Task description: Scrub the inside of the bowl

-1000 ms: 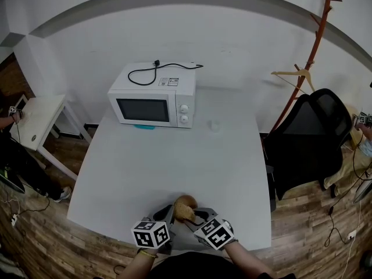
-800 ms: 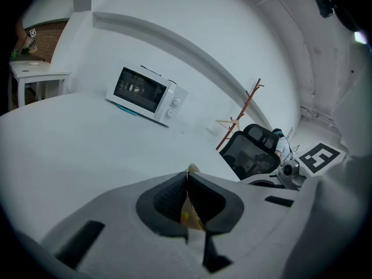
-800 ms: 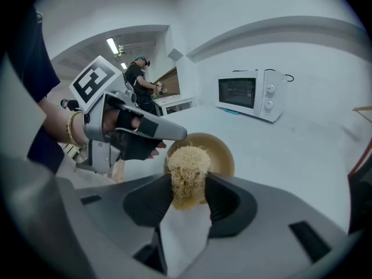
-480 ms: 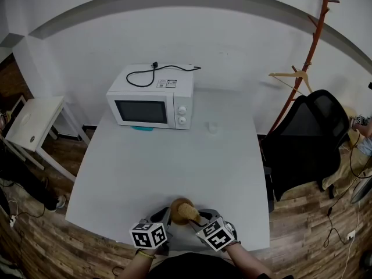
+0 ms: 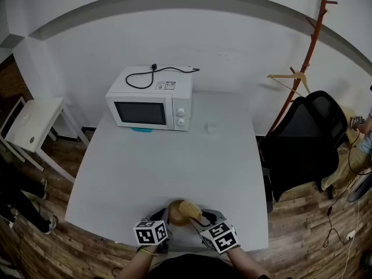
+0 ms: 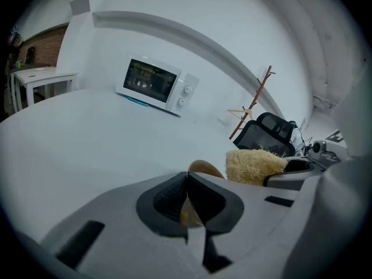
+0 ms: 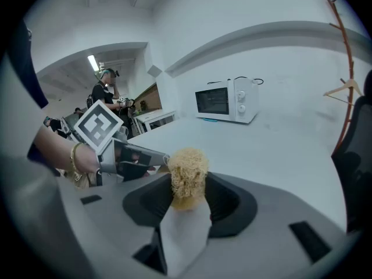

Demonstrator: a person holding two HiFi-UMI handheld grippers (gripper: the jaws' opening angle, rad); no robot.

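Observation:
A tan wooden bowl (image 5: 174, 213) is at the table's near edge in the head view, tilted, and my left gripper (image 5: 164, 221) is shut on its rim. In the left gripper view the jaws meet on the bowl's thin rim (image 6: 204, 168). My right gripper (image 5: 197, 217) is shut on a straw-coloured fibrous scrubber (image 5: 190, 208), which sits at the bowl's right side. The right gripper view shows the scrubber (image 7: 187, 173) clamped between the pads, with the left gripper (image 7: 131, 156) just beyond it. Whether the scrubber touches the bowl's inside I cannot tell.
A white microwave (image 5: 150, 105) with a black cord on top stands at the back left of the grey table (image 5: 174, 161). A small white cup (image 5: 212, 128) is right of it. A black office chair (image 5: 302, 138) and a red coat stand (image 5: 311, 45) are right; a white side table (image 5: 32, 124) is left.
The scrubber has shifted to the right side of the bowl and the bowl now shows more on its left. Both grippers have stayed at the near edge.

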